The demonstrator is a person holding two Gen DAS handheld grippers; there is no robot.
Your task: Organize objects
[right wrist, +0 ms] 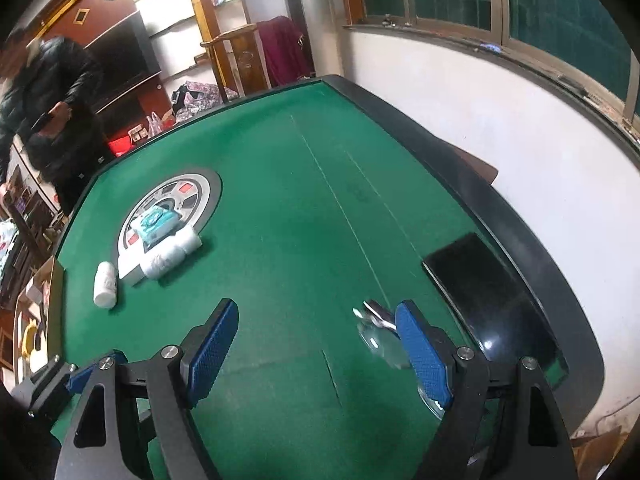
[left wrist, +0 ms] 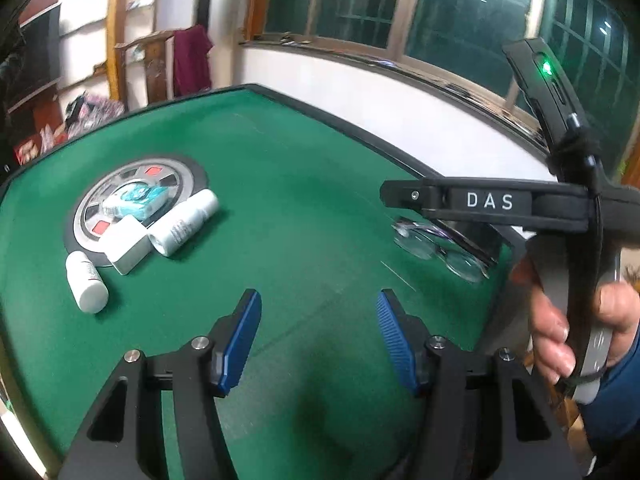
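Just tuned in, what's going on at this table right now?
A person holds a hand-held gripper in each hand over a green felt table. Both are open and empty. The right hand-held gripper is close to a pair of eyeglasses near the table's edge; the left hand-held gripper hangs above bare felt. Two white bottles, a white box and a teal packet sit around the round centre plate.

Bottles (left wrist: 182, 224) left; glasses (left wrist: 440, 250) right
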